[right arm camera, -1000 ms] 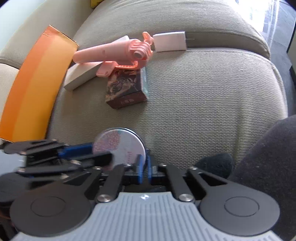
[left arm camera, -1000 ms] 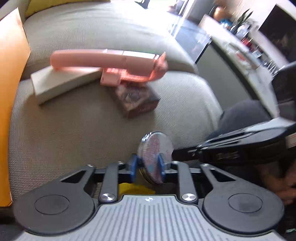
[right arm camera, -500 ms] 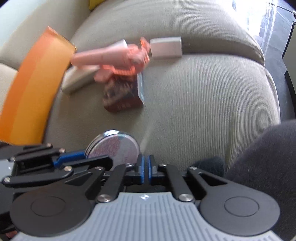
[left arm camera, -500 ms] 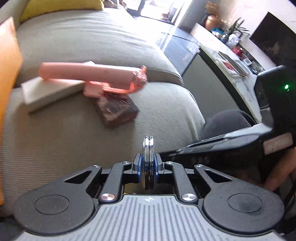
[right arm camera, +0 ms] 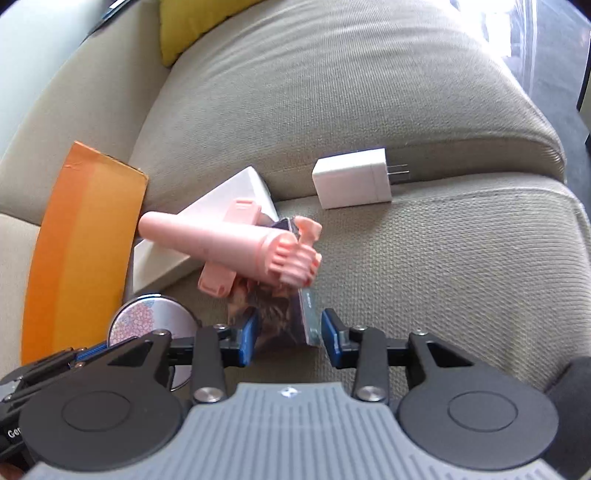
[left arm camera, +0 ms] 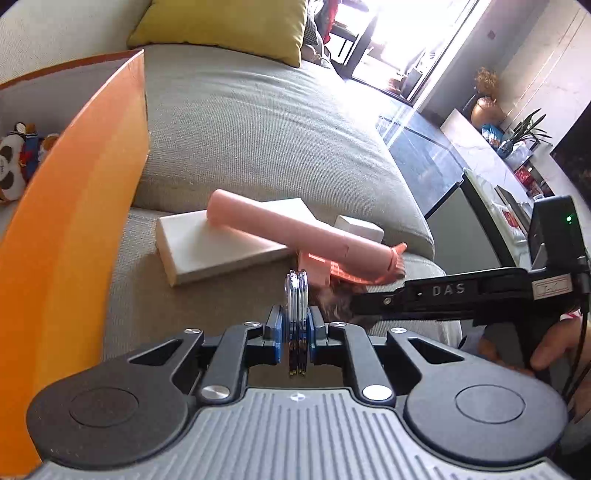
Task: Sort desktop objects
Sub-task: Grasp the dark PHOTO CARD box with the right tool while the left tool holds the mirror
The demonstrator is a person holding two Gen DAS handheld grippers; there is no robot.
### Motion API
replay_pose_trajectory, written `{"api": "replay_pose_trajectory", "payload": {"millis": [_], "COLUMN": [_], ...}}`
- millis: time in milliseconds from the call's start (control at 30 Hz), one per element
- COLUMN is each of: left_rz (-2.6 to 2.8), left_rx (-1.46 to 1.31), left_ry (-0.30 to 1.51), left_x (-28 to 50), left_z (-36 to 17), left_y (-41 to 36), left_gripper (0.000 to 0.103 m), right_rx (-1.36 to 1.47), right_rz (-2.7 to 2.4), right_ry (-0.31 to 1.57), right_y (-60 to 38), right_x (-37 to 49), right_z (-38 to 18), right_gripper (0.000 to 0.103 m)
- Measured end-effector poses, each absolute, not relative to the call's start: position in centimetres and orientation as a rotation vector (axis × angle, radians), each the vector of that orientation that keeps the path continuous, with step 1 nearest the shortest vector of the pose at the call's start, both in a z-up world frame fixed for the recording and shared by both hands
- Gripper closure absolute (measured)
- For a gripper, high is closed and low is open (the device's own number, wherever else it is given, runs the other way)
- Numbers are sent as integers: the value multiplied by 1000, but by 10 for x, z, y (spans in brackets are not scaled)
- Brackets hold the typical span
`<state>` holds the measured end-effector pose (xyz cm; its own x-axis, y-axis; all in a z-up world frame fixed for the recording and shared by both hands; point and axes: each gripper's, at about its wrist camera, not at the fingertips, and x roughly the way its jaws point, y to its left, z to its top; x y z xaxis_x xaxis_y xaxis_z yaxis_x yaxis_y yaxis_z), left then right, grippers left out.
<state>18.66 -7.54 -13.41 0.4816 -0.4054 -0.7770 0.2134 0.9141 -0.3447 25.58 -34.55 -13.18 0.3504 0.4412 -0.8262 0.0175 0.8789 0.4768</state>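
Two fisheye views look down at a grey-green fabric sofa seat (right arm camera: 424,266) scattered with small objects.

At far left stands an open orange cardboard box (left arm camera: 74,236) with stuffed toys inside it. Just right of its wall lies a flat white rectangular box (left arm camera: 207,243). A pale pink plastic handheld fan with a folding clip stand (right arm camera: 236,243) rests across that white box, its head end lying over a small dark brown printed carton (right arm camera: 280,317). Further right, against the seam where the back cushion meets the seat, lies a white plug-in charger block with two metal prongs (right arm camera: 351,181), apart from the other objects. A yellow throw pillow (left arm camera: 229,26) sits on the sofa at the back.

The left hand-held gripper (left arm camera: 294,332) has its blue pads pressed together on a round, thin silver compact with a pink floral face (right arm camera: 151,321), held on edge near the orange box's wall.

The right hand-held gripper (right arm camera: 288,339) points down at the dark brown carton. Its jaws are opening, and the near end of the carton sits between the spread blue pads. Whether the pads touch its sides cannot be told. In the left view a person's hand (left arm camera: 554,339) grips this tool's handle at far right.
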Motion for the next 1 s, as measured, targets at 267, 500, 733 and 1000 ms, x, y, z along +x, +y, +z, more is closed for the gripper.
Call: {"api": "replay_pose_trajectory", "payload": {"millis": [267,500,733,1000], "left_rz": [-402,-394,-359,-350], "left_rx": [-247,-281,-235,-227], "left_ry": [1045,1062,1044,1071], "left_x": [204,208,194,167], "left_z": [-152,-159,-153,-151], "left_y": [-80,-82,-78,-73], "left_gripper": [89,89,88,89], "right_rx": [493,444,428,190], "right_rz": [306,316,351,387], "right_ry": [1211,1182,1177,1135], "right_y": [-342,-336,-327,-316], "right_x": [270,267,245,195], "right_z": [-145,-140,-123,-92], "right_gripper": [50,55,73,77]}}
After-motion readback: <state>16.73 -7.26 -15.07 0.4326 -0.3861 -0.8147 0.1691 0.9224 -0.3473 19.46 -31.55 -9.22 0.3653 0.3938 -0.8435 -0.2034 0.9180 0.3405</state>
